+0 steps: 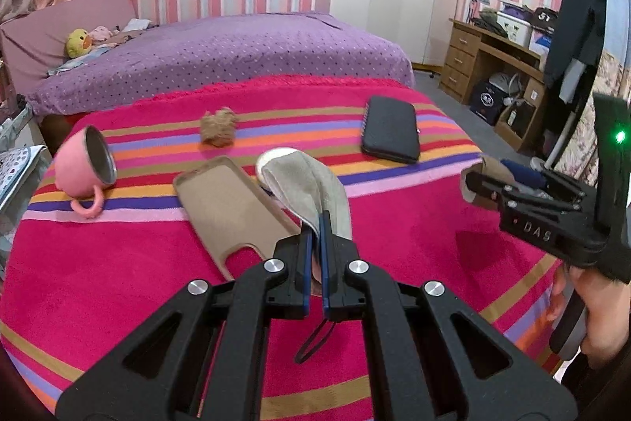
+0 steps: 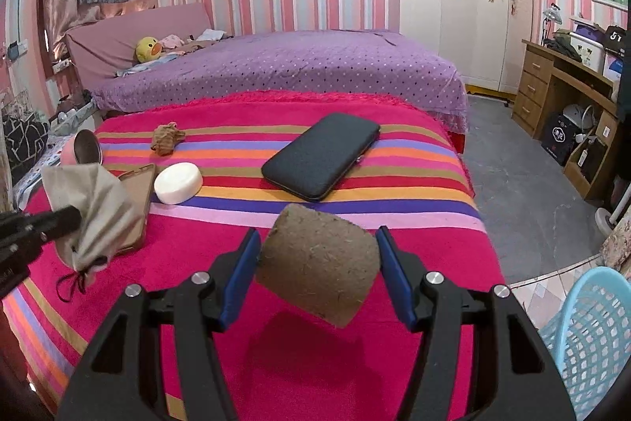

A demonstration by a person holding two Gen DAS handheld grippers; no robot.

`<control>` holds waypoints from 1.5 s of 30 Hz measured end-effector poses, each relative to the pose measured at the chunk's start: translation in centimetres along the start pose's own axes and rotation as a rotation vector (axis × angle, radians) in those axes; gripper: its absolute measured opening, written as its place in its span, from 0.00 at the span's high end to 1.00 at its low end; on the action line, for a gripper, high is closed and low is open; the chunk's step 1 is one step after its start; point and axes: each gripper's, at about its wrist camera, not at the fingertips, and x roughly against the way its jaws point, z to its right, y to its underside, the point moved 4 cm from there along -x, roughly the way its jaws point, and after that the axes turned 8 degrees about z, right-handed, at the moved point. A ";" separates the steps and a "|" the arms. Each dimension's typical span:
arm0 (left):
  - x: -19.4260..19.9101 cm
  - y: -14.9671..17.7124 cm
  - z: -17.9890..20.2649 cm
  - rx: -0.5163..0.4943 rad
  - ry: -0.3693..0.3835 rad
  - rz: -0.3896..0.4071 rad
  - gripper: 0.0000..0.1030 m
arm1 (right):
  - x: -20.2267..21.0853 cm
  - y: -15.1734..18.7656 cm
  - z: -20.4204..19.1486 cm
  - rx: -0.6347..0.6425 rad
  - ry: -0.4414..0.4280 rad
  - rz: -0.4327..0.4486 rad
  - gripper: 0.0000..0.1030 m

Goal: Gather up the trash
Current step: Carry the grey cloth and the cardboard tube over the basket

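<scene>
Left gripper [image 1: 314, 243] jaws fully closed, pinching cloth pouch [image 1: 307, 184]. Right gripper [image 2: 317, 263] jaws apart, clamping cardboard roll [image 2: 317, 263]; hand [image 1: 591, 306] on handle.

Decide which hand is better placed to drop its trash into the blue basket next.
Right. Its gripper already holds the cardboard roll, and the basket sits just to its right. The left gripper, pinching the cloth pouch, is farther away.

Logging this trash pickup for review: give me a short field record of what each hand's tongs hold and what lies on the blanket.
left tongs: shut on beige drawstring pouch
right tongs: gripping cardboard tube
on striped blanket: crumpled brown paper, phone case, black wallet, white puck, tipped pink cup
basket: blue, lower right
</scene>
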 end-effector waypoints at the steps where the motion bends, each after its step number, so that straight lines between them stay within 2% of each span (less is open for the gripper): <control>1: 0.0 0.2 0.5 -0.008 0.003 -0.002 0.98 | 0.1 0.0 0.2 -0.001 -0.001 0.002 0.42; 9: 1.1 -0.2 4.2 -0.029 0.024 0.017 0.98 | 2.9 -1.4 2.4 -0.020 -0.008 0.052 0.42; 13: 2.2 -0.9 7.0 -0.035 0.029 0.055 0.98 | 6.0 -2.1 5.4 -0.069 0.003 0.095 0.42; 23: 2.5 -0.8 18.1 -0.012 0.173 0.074 0.98 | 13.7 0.9 17.4 -0.094 0.222 0.094 0.42; 29: 1.8 0.7 25.9 -0.025 0.270 0.042 0.98 | 16.6 3.3 24.0 -0.113 0.336 0.077 0.42; 39: -0.1 4.4 36.5 -0.068 0.394 -0.054 0.98 | 18.9 7.1 31.3 -0.188 0.416 0.055 0.42; 45: -1.4 4.6 40.5 -0.094 0.413 -0.061 0.98 | 19.6 8.3 33.3 -0.207 0.448 0.052 0.42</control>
